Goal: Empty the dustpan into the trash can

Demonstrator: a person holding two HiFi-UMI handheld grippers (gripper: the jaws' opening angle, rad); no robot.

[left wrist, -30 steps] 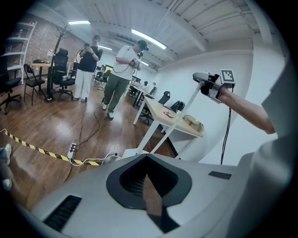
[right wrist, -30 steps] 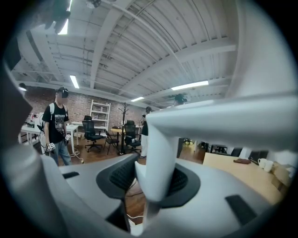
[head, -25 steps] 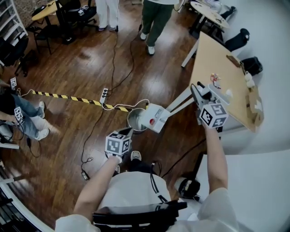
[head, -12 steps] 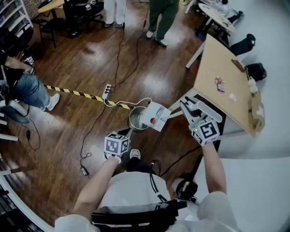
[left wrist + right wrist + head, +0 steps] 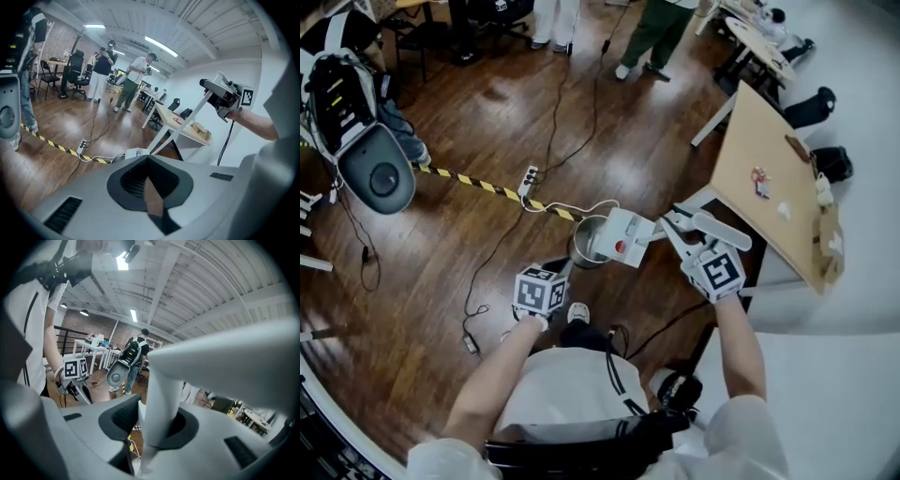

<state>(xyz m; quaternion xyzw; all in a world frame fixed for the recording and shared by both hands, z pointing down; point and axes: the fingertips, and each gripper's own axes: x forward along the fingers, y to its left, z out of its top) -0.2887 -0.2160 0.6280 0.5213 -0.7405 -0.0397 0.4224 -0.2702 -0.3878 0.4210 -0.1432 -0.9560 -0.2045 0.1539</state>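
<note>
The round metal trash can [image 5: 589, 246] stands on the wood floor with its white lid [image 5: 627, 236] raised. My right gripper [image 5: 679, 229] hovers just right of the lid. Its jaws have just been closing and are shut on the stem of the grey dustpan [image 5: 723, 231]. In the right gripper view that stem [image 5: 159, 404] runs between the pads, and the pan's wide body [image 5: 225, 357] fills the top. My left gripper [image 5: 563, 270] is near the can's front, with its jaws [image 5: 152, 201] together and nothing in them. The pan's inside is hidden.
A wooden table [image 5: 767, 178] on white legs stands to the right of the can. A power strip [image 5: 528, 177], cables and striped floor tape [image 5: 473, 181] lie behind it. People stand at the back [image 5: 661, 28]. A grey device [image 5: 367, 150] is at the left.
My right gripper has come left and down from the table's edge to beside the can's lid, rolling as it went. My left gripper has shifted slightly towards the can.
</note>
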